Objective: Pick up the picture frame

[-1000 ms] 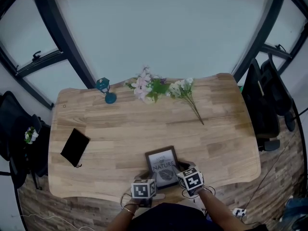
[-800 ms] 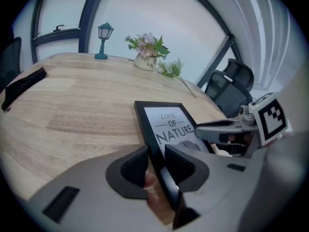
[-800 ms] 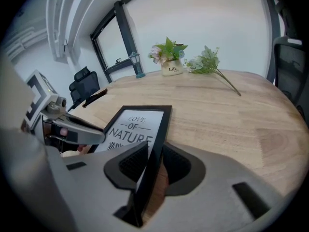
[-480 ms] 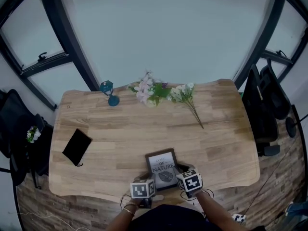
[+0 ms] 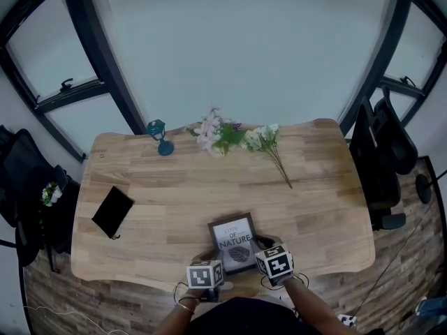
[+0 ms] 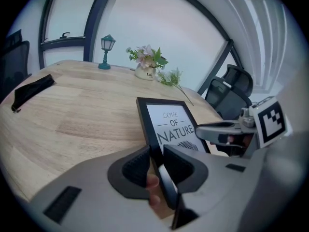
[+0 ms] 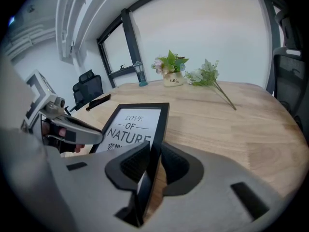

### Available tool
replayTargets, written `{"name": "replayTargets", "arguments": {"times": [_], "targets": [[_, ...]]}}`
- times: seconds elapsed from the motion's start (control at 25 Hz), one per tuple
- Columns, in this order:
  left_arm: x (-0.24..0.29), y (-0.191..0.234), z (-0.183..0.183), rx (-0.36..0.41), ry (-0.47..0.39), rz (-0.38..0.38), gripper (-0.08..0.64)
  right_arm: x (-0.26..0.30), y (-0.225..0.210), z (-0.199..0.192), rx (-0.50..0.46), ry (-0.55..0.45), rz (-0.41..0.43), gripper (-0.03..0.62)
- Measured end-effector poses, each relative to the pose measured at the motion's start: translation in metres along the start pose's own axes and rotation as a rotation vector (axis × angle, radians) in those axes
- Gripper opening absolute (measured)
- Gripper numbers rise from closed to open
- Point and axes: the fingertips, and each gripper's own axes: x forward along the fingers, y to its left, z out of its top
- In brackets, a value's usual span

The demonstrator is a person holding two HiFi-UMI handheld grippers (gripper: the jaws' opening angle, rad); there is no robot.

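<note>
A black picture frame with a white "LOVE OF NATURE" print sits near the front edge of the wooden table. My left gripper has the frame's left side rail between its pads, and its jaws are closing on it. My right gripper grips the right side rail in the same way, jaws closing. In the left gripper view the gripper pinches the rail, and the right gripper view shows the other gripper doing likewise. The frame's near end looks tilted up off the wood.
At the table's back stand a teal lantern and a small pot of flowers, with a loose flower sprig beside it. A black pouch lies at the left. A black office chair stands off the right end.
Both grippers have stayed at the frame's near corners. The frame sits in almost the same spot; only the head view has shifted a little.
</note>
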Motion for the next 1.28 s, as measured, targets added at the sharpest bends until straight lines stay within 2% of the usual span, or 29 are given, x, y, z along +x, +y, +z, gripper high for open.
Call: {"name": "replayTargets", "arguments": {"times": [0.4, 1.28], "targets": [[-0.020, -0.016, 0.012, 0.013, -0.069, 0.023, 0.080, -0.023, 0.000, 0.016, -0.013, -0.073, 0.008, 0.075], [-0.069, -0.053, 0.015, 0.049, -0.198, 0.063, 0.077, -0.087, 0.008, 0.026, -0.071, -0.219, -0.007, 0.074]]}}
